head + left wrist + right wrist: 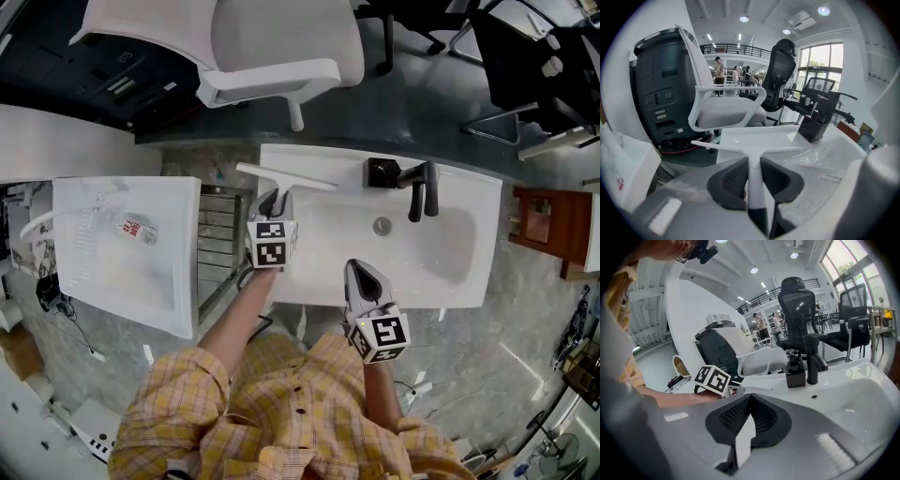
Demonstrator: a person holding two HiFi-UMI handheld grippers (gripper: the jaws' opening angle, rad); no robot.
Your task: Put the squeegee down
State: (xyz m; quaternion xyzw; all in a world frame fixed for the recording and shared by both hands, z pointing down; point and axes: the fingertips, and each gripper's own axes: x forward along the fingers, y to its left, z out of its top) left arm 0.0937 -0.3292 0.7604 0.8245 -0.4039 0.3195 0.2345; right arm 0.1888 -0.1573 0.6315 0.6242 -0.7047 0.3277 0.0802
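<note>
A white squeegee (286, 178) lies with its long blade across the back left rim of the white basin (469, 187). Its handle runs back between the jaws of my left gripper (278, 195). In the left gripper view the pads sit against both sides of the squeegee (754, 151) handle, so my left gripper (753, 176) is shut on it, and the blade hangs just over the basin's rim. My right gripper (359, 267) rests at the basin's near edge. Its jaws meet with nothing between them in the right gripper view (749, 401).
A black faucet (417, 187) and a black block (380, 173) stand at the basin's back rim. A second white basin (84, 202) with a small bottle (136, 228) is at the left. A white chair (281, 47) stands behind, black chairs at the back right, a wooden stool (544, 220) at the right.
</note>
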